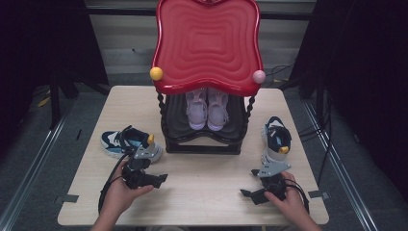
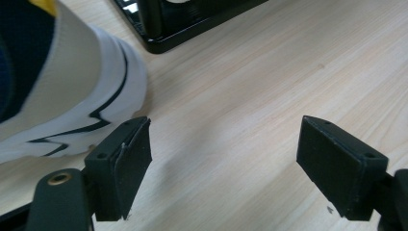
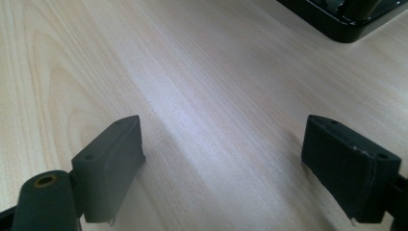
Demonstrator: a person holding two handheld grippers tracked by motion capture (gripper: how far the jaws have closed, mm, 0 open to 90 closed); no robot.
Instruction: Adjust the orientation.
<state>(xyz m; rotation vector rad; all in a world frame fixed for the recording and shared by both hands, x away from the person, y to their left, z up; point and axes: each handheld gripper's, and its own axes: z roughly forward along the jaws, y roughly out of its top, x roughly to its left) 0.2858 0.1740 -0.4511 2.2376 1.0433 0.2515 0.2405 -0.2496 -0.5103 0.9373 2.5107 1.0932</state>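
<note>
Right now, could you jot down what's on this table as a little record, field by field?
surface: wooden table
centre: black shoe rack with red wavy top
on rack: pair of lilac shoes, toes toward the person
left side: blue and white sneaker, on the table
right side: navy and white sneaker, on the table
left tool: open, holding nothing
right tool: open, holding nothing

Grey floor (image 1: pixel 29 144), dark curtains (image 1: pixel 43 43), lit tbl (image 1: pixel 207 192).
</note>
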